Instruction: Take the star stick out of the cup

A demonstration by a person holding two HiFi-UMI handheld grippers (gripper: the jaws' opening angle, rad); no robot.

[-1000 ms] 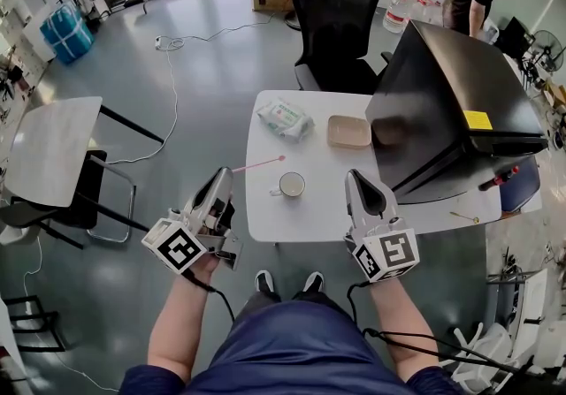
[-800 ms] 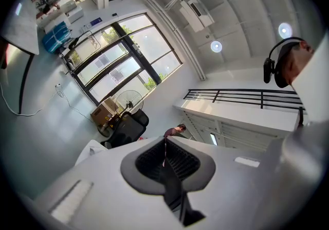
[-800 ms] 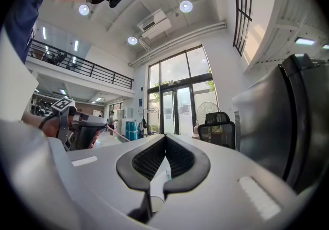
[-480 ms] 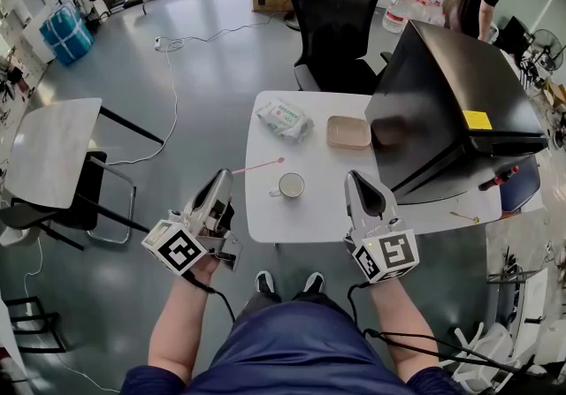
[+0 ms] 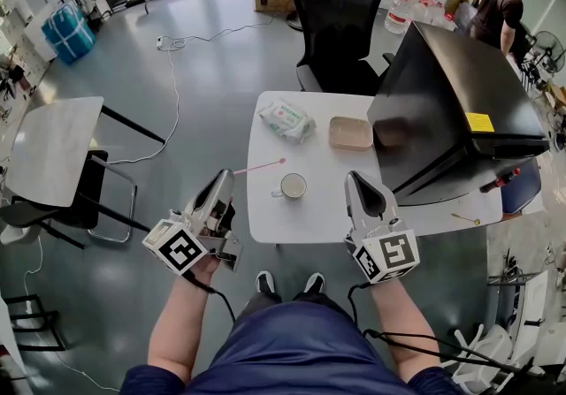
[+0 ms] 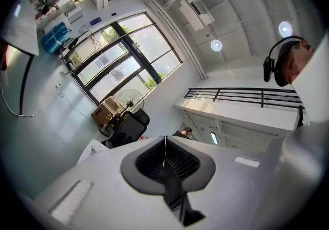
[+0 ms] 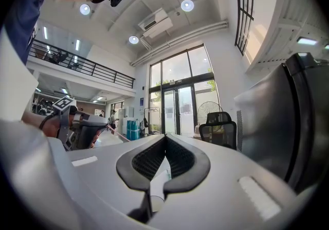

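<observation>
Where the star stick (image 5: 258,166) is: out of the cup (image 5: 293,186), held roughly level in the air; its pink star end hangs over the left part of the white table (image 5: 265,218), near the cup but not in it; its other end sits in the left gripper (image 5: 228,175)
Left gripper: jaws closed on the stick's near end; in the left gripper view the stick shows as a thin line (image 6: 165,147) pinched between the ribbed pads; held off the table's front left corner
Cup: white, upright on the table near its front edge, handle to the left
Right gripper (image 5: 356,177): jaws pressed together at the tips, nothing between them; held at the table's front edge, right of the cup
Table: also carries a wipes packet (image 5: 286,118), a tan tray (image 5: 350,132) and a large black box (image 5: 451,110) on the right
Beyond: a black office chair (image 5: 340,13) behind the table; a person (image 5: 506,4) standing at the far right
</observation>
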